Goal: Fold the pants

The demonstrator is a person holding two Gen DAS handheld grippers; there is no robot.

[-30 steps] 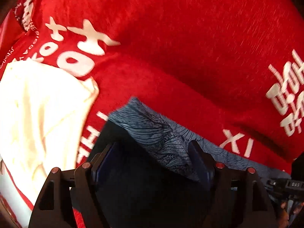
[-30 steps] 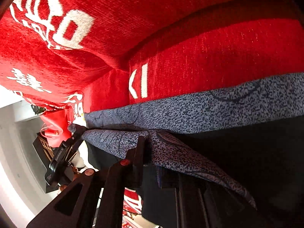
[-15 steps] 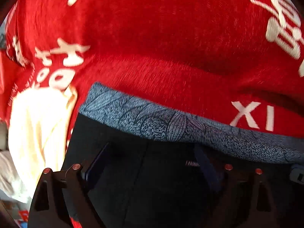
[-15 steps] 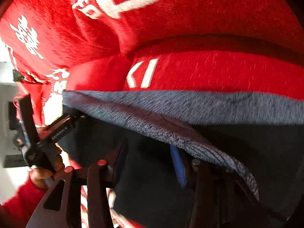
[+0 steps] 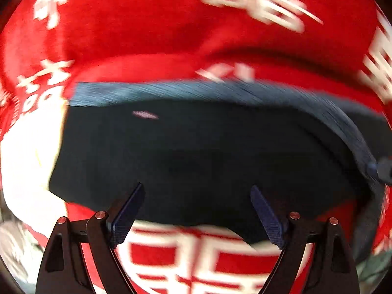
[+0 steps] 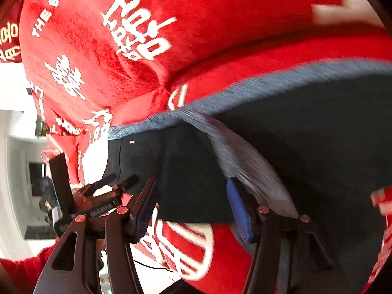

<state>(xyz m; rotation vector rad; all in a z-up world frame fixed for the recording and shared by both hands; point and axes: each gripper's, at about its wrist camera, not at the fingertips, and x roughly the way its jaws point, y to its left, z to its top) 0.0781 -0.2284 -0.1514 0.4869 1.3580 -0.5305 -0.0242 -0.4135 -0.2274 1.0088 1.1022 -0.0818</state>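
Pants are soft, limp, light — grab the gray waistband. Left claw apart, empty; right claw just opened, nothing pinched.

A red blanket printed with white lettering covers the whole support surface — what lies beneath it cannot be told. Dark pants with a grey-blue patterned waistband lie flat on it, waistband toward twelve o'clock; a pale cloth rests at nine o'clock.

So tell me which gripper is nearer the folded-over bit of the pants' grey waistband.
Right. The right gripper stands open with one pad beside the turned-over flap of the grey waistband. The left gripper is open over the dark pants, away from the band.
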